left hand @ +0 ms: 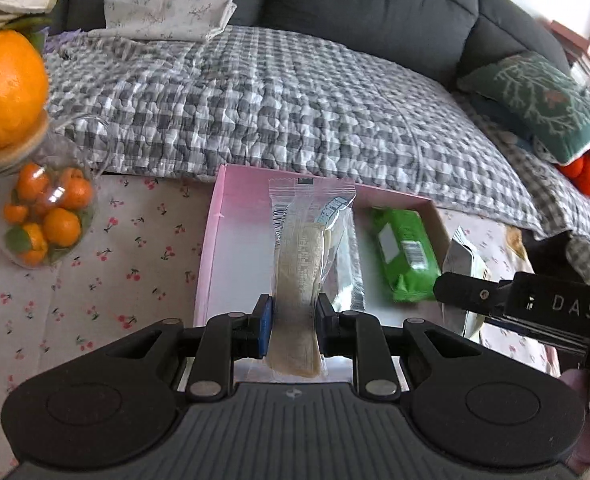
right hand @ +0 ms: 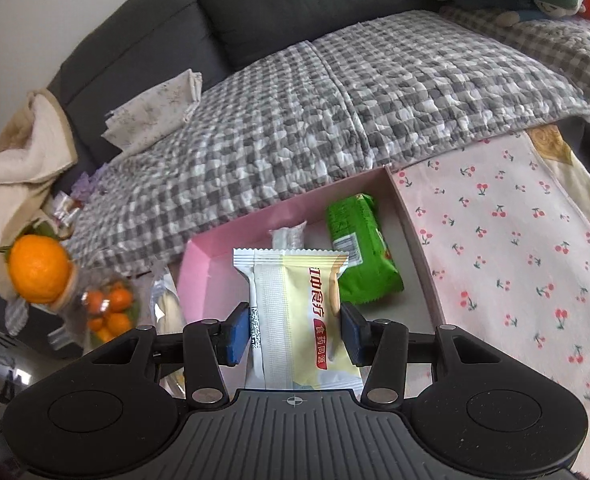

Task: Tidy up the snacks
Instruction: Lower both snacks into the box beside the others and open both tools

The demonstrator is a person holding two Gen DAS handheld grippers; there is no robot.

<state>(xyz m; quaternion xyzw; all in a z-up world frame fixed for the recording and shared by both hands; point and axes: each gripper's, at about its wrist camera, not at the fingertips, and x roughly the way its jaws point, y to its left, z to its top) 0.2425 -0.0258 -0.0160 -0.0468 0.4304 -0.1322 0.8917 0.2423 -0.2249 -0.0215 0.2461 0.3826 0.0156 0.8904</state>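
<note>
My left gripper (left hand: 294, 312) is shut on a clear-wrapped biscuit stick (left hand: 307, 248), which stands up over the near part of the pink box (left hand: 211, 240). In that box lie a green snack pack (left hand: 405, 254) and a small clear packet (left hand: 349, 276). The right gripper (left hand: 495, 300) enters from the right edge with a silvery pack (left hand: 461, 264) in it. In the right wrist view my right gripper (right hand: 295, 324) is shut on a pale yellow snack pack (right hand: 295, 312) above the pink box (right hand: 199, 276); the green pack (right hand: 359, 248) and the clear packet (right hand: 289, 236) lie beyond.
A glass jar of small oranges (left hand: 45, 216) with a big orange (left hand: 7, 88) on its lid stands left of the box. The cherry-print cloth (right hand: 507, 248) covers the table. Behind is a grey sofa with a checked quilt (left hand: 295, 92), folded cloth (left hand: 167, 12) and a green cushion (left hand: 543, 100).
</note>
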